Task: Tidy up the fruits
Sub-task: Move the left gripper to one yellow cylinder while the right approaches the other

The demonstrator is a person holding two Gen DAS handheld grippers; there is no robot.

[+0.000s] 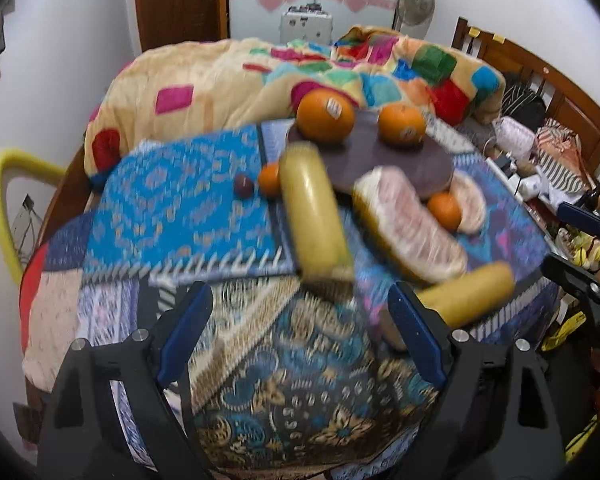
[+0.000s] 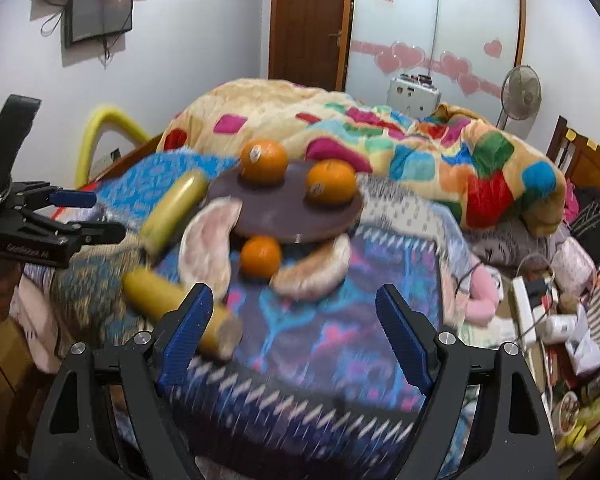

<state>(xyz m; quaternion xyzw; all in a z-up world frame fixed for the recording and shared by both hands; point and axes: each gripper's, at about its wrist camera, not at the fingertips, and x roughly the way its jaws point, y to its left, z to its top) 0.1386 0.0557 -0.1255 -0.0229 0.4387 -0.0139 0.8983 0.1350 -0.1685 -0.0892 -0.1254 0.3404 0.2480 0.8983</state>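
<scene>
on the bed's patterned blue cloth [image 2: 320, 320] the fruit lies loose: two big oranges [image 2: 264, 160] sit on a dark round plate [image 2: 284, 216], a small orange [image 2: 260, 256] lies just in front of it between two pale pomelo wedges [image 2: 208, 248], and two bananas [image 1: 314, 208] lie off the plate beside them. the left tool [image 1: 300, 332] has its jaws spread wide with nothing between them, and the right tool [image 2: 292, 328] is likewise parted and empty. both views are blurred. the main risk, i think, is the soft, uneven bedding: a push on the plate could tip it and roll the oranges off. round fruit may also squirt from the pads. behind are a bright patchwork quilt [image 2: 440, 148], a wooden door [image 2: 308, 20] and a standing fan [image 2: 522, 88].
</scene>
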